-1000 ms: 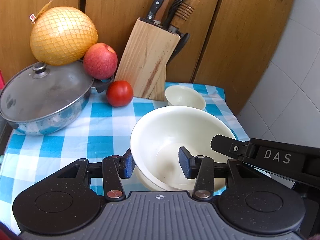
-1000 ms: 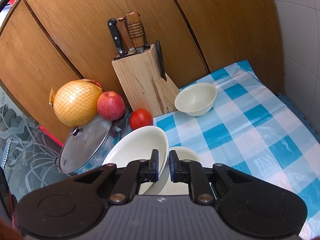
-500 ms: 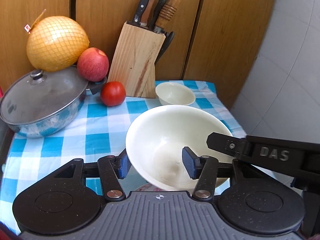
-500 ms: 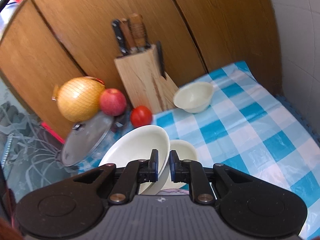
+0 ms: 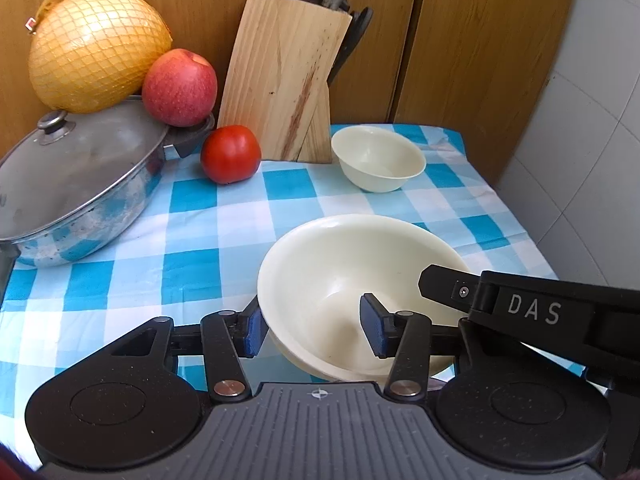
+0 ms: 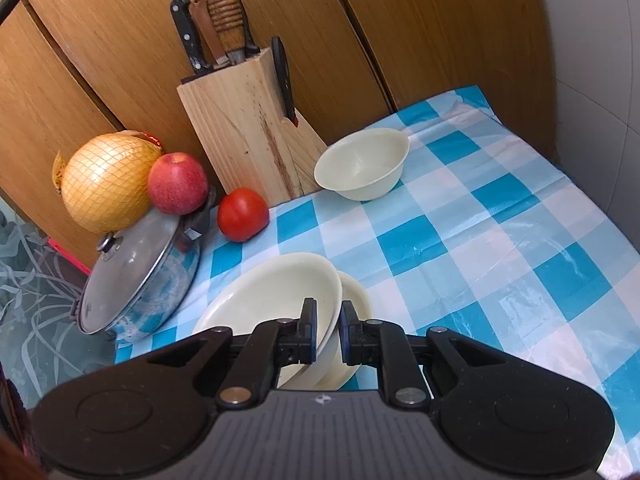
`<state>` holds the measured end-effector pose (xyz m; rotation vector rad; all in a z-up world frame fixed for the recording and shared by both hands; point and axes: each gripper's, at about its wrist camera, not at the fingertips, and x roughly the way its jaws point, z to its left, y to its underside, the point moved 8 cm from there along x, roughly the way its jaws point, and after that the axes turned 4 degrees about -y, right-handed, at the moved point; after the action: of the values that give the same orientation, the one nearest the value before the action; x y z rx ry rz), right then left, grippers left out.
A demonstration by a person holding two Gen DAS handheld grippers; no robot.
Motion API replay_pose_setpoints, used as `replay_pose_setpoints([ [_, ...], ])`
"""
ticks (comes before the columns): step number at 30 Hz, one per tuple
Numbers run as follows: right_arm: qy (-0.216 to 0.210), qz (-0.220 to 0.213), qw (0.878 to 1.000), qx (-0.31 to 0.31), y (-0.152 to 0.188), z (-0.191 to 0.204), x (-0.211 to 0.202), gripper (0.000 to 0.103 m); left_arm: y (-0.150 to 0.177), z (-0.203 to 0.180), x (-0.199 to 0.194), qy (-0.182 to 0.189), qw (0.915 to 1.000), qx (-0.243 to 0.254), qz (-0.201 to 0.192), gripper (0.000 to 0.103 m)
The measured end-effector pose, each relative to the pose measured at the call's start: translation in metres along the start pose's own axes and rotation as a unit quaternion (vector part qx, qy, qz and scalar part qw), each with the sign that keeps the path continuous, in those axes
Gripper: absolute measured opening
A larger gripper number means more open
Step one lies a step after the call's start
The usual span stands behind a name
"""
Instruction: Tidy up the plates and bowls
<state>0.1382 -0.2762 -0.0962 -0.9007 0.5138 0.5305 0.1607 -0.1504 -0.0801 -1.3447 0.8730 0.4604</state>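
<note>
Jaws of the right gripper (image 6: 328, 330) nearly closed, pinching the near rim of the large cream bowl (image 6: 276, 300), one blue pad inside the rim, one outside. Large bowl is tilted, its lower side sitting in a second cream bowl (image 6: 354, 292) just beneath it on the counter (image 6: 500, 248), which has a blue-and-white checked cloth. Left gripper (image 5: 314, 330) jaws wide apart, straddling the large bowl's near-left rim: left pad outside the wall, right pad inside the bowl; contact unclear, not clamping. Right gripper's black finger marked DAS reaches over the bowl's right rim in the left wrist view. Small cream bowl (image 5: 378, 158) stands upright, well apart toward the back, just beside the knife block (image 5: 280, 76). Tomato (image 5: 231, 154), lidded pan (image 5: 76, 184), apple (image 5: 180, 86) and netted pomelo (image 5: 96, 44) at back left.
</note>
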Motion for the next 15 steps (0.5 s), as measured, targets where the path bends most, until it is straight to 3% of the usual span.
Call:
replay_pose_setpoints([
  [8,0.002,0.002,1.000,-0.001,0.000,-0.003,0.009,0.015,0.000,0.003,0.015,-0.002,0.9999,0.001,0.011,0.056],
  [15,0.021,-0.010,1.000,0.000,-0.003,-0.014,0.001,0.017,-0.002,0.020,0.018,-0.010,0.9995,-0.027,0.017,0.062],
])
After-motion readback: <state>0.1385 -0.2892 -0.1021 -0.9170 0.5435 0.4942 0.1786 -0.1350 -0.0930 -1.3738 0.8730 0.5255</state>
